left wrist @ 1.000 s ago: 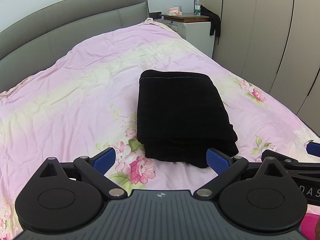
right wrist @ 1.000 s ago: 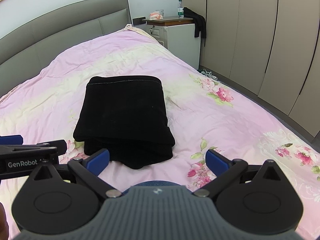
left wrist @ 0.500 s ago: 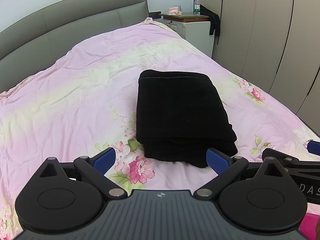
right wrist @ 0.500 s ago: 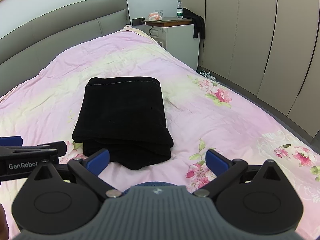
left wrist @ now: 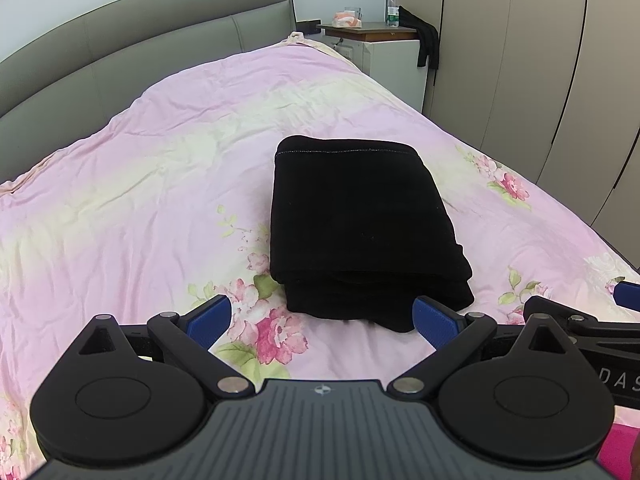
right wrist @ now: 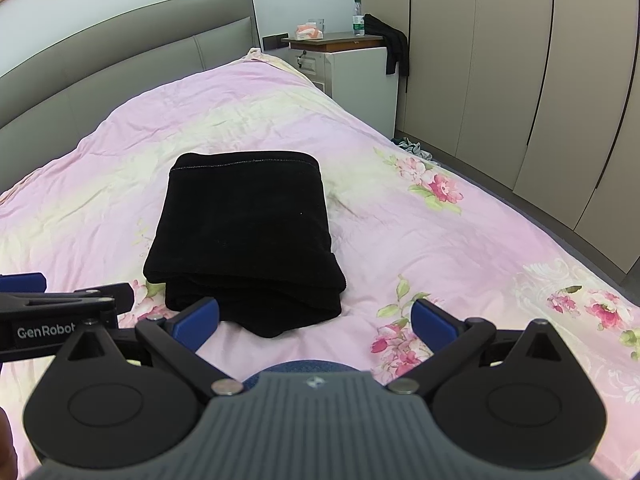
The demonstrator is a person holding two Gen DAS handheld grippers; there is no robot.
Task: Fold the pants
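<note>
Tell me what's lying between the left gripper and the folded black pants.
Only pink floral bedspread lies between the left gripper and the pants, as the left wrist view shows.

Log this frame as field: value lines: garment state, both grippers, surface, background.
garment: black pants, folded into a compact stacked rectangle, layered edges facing the cameras
surface: pink floral bedspread, pants lying flat on it
left gripper: jaws wide open, empty, short of the pants' near edge
right gripper: jaws wide open, empty, not touching the pants
contact: none visible
background: grey headboard, white nightstand with bottle, dark cloth hanging off it, beige wardrobe doors
task status: fold looks complete
</note>
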